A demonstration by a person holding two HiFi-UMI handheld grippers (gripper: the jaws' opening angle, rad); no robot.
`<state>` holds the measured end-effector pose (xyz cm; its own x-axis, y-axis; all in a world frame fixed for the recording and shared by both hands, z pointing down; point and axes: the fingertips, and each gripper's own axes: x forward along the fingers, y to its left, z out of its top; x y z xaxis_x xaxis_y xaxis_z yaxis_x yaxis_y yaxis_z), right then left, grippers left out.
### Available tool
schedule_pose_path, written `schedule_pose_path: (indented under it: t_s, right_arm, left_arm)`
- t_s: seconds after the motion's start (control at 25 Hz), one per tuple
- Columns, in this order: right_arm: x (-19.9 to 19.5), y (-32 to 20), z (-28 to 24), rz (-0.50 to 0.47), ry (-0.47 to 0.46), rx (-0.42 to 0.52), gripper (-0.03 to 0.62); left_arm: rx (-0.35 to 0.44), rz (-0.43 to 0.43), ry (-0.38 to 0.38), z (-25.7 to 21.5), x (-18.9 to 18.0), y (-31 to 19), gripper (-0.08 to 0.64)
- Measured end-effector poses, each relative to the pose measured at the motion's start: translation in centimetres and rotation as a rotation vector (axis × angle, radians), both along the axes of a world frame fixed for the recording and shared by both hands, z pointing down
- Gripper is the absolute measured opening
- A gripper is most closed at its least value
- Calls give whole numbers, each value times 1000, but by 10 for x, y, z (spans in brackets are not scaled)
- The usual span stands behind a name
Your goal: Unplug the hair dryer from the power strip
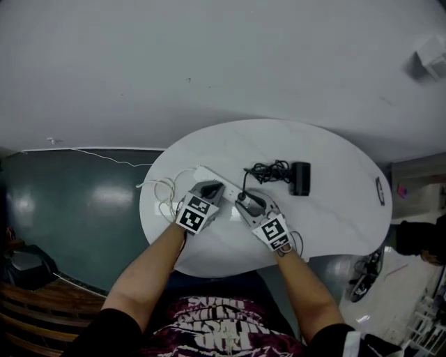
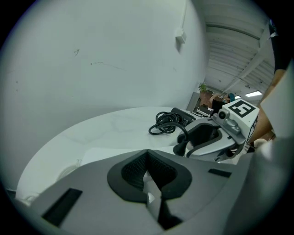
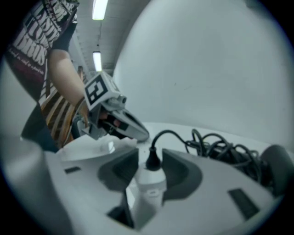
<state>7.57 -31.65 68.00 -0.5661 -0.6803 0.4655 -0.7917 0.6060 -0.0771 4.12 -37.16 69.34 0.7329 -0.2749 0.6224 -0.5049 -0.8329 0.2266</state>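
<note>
No legible text or numbers, white lettering on the person's dark shirt (image 1: 212, 324) too blurred to read

Head view: light is even, diffuse and moderately dim. The white table (image 1: 334, 209) is the brightest surface and is not blown out. Soft glare patches lie on the dark floor (image 1: 104, 193). Shadows are faint. Straight lines bend strongly toward the borders.

Right gripper view: 2 ceiling strip lights (image 3: 99, 9) at upper left are overexposed. The plug (image 3: 149, 176), close to the lens, is soft.

Both gripper views: black vignette in all 4 corners, heavy fisheye curvature, and a blurred near foreground.
</note>
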Motion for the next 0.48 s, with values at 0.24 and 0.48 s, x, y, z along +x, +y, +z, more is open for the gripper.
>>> schedule_pose_path:
  t_s: [0.24, 0.48]
  right_arm:
    - [23, 71, -51, 217, -49, 9, 161]
    - [18, 110, -102, 390, -43, -15, 44]
  left_arm:
    - [136, -66, 154, -58, -62, 29, 23]
    - [246, -128, 252, -142, -126, 51, 23]
